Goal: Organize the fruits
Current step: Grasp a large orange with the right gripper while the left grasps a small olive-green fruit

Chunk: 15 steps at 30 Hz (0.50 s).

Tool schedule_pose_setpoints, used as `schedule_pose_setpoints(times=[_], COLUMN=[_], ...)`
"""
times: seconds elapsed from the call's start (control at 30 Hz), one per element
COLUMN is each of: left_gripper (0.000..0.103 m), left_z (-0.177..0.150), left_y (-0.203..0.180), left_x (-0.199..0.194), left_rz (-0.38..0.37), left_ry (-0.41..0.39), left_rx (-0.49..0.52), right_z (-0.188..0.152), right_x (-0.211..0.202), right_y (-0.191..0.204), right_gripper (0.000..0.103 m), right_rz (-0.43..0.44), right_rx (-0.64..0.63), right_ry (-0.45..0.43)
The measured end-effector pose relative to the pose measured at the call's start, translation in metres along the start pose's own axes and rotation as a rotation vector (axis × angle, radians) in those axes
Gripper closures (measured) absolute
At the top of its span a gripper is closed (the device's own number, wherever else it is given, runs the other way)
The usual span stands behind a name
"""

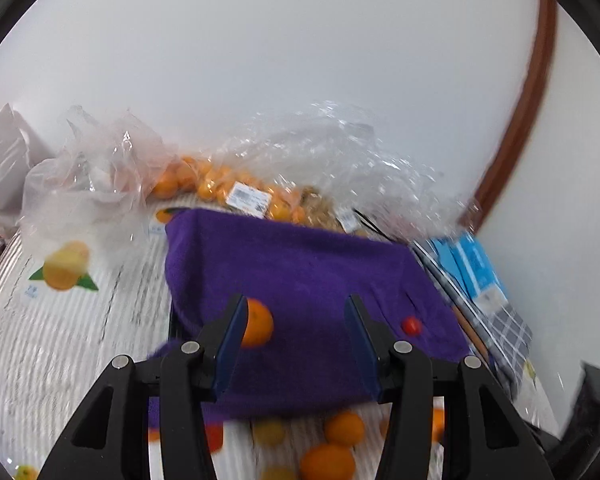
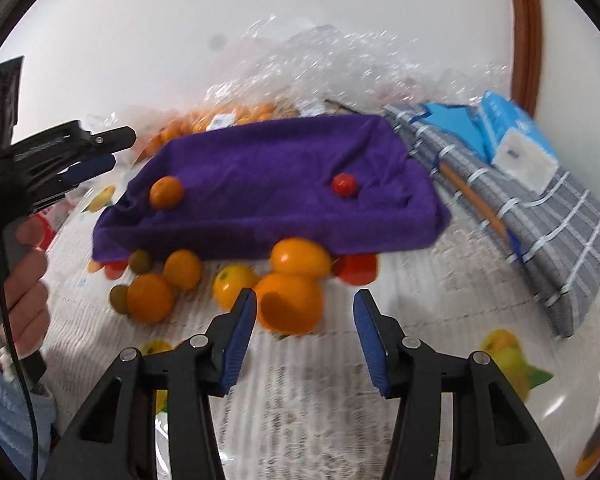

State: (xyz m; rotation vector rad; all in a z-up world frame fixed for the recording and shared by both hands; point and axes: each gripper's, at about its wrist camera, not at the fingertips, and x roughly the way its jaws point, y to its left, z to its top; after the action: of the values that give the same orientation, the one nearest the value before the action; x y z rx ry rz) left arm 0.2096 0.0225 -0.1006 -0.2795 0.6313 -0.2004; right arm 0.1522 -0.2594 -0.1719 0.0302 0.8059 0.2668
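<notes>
A tray draped with a purple cloth (image 2: 268,184) holds a small orange (image 2: 166,193) at its left and a red cherry tomato (image 2: 344,185) at its right. Both also show in the left wrist view: the cloth (image 1: 300,264), the orange (image 1: 257,322), the tomato (image 1: 412,325). Loose fruit lies in front of the tray: a large orange tomato (image 2: 290,303), a second one (image 2: 300,258), a yellow one (image 2: 232,282), several small oranges (image 2: 150,298) and a red tomato (image 2: 358,269). My left gripper (image 1: 296,334) is open above the tray; it also shows in the right wrist view (image 2: 100,152). My right gripper (image 2: 304,330) is open, just short of the large orange tomato.
Clear plastic bags with oranges (image 1: 204,180) lie behind the tray against the white wall. A grey checked cloth (image 2: 540,220) with a blue and white box (image 2: 516,136) lies to the right. The table has a fruit-print cover (image 2: 300,400). A white bag (image 1: 4,168) is far left.
</notes>
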Motion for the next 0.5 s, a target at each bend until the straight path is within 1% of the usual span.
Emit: schedule_pose_setpoints(times=[0.1,0.17,0.2,0.23,0.3,0.33,0.4,0.5], left_gripper=[0.051,0.051,0.051,0.051,0.051,0.051,0.051,0.051], left_z=[-0.021,-0.032,-0.037,-0.042,-0.05,-0.054,-0.06,-0.069], left_y=[0.003,0.01,0.014,0.017,0.021,0.022,0.023,0.022], left_x=[-0.02,-0.027,-0.028,-0.029,-0.027,-0.027,-0.029,-0.029], left_rz=[0.034,0.042,0.042,0.039,0.035,0.038,0.051,0.063], left_ry=[0.011,0.026,0.036,0.055,0.092,0.101,0.107,0.148], left_rx=[0.058,0.06,0.052,0.043,0.039,0.04,0.046,0.056], right_z=[-0.003,-0.004,-0.005,-0.005,-0.006,-0.006,-0.006,-0.009], right_x=[0.011,0.02,0.023,0.027,0.03,0.029,0.028,0.017], right_y=[0.001,-0.002,-0.005,-0.007,-0.008,-0.008,-0.008,-0.008], right_gripper=[0.053,0.053,0.053,0.053,0.059,0.06,0.06,0.06], right_rz=[0.019,0.038,0.061,0.068,0.087,0.098,0.083,0.065], right_rx=[0.015,0.043,0.064,0.076,0.088,0.088,0.08,0.057], right_ry=[0.022,0.036,0.04,0.046,0.05,0.044,0.034,0.015])
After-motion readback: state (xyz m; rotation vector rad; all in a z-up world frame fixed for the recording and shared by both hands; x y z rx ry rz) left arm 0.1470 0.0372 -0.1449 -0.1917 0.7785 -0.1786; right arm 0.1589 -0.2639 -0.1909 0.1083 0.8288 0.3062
